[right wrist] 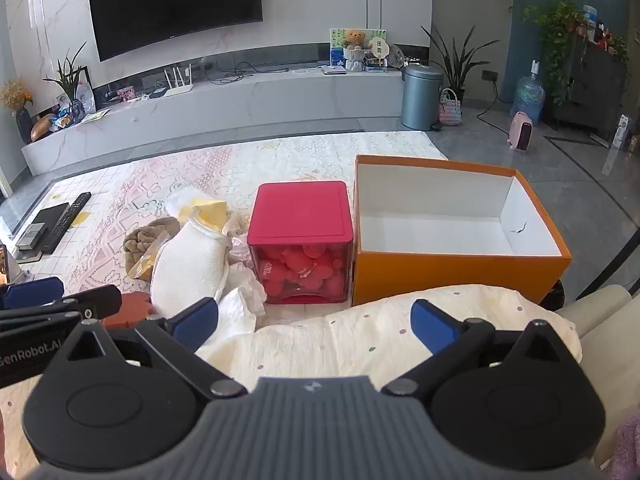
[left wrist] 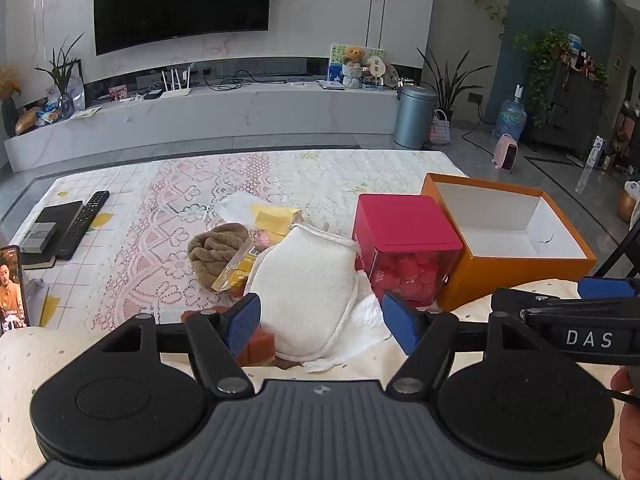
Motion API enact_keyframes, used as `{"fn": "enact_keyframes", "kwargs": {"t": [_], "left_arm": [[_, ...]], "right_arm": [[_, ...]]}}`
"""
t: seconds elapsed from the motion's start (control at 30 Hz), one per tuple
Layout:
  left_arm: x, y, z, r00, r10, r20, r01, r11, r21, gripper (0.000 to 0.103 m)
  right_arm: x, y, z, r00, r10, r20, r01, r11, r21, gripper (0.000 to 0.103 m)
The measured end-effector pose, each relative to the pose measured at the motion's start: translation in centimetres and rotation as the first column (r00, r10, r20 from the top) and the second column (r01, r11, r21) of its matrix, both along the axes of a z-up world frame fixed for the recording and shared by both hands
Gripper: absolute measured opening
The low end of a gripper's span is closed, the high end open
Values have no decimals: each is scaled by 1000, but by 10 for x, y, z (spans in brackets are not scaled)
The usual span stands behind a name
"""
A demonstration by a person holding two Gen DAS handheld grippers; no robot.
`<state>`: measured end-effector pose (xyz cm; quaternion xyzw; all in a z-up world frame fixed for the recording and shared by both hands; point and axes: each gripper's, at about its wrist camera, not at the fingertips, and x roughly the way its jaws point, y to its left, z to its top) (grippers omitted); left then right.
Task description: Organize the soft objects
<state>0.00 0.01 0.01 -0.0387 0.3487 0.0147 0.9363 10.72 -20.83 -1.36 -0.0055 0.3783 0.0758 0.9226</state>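
Observation:
A white terry mitt [left wrist: 306,292] lies on the table atop a pile with a brown towel [left wrist: 218,250], yellow cloth [left wrist: 276,218], white tissue [left wrist: 360,320] and an orange-red sponge [left wrist: 260,346]. My left gripper [left wrist: 320,324] is open, its blue pads either side of the mitt's near end, not touching. An empty orange box [right wrist: 452,268] stands at the right. My right gripper [right wrist: 316,324] is open and empty, held over a cream dotted cushion [right wrist: 360,340]. The mitt also shows in the right wrist view [right wrist: 188,268].
A red-lidded clear box [right wrist: 302,240] of pink soft pieces stands between the pile and the orange box. A remote [left wrist: 82,224], a black book [left wrist: 56,216] and a phone [left wrist: 12,288] lie at the table's left. A TV wall and a bin [left wrist: 414,118] are beyond.

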Motion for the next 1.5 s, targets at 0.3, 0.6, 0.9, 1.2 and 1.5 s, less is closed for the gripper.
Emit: {"fn": "enact_keyframes", "kwargs": {"t": [0.3,0.6,0.9,1.2,1.5], "left_arm": [[1,4,2,1000,0,3,0,1000,-5,84],[2,-3,11,1000,-15,14,15,1000,3,84],[3,-5,9,1000,-22,20,22,1000,3,84],[3,-9,8,999,-32,24,32,999,0,84],[2,-10,7,999,-37,22,37,999,-5,84]], "right_arm": [[0,-3,3,1000,-12,6,12,1000,-1,100],[1,0,1,1000,-15,6,15,1000,-13,100],[0,0,1,1000,-23,9,23,1000,-18,100],[0,-4,1,999,-36,13,36,999,-21,100],[1,-5,-1,999,-42,6,42,999,-20,100]]}}
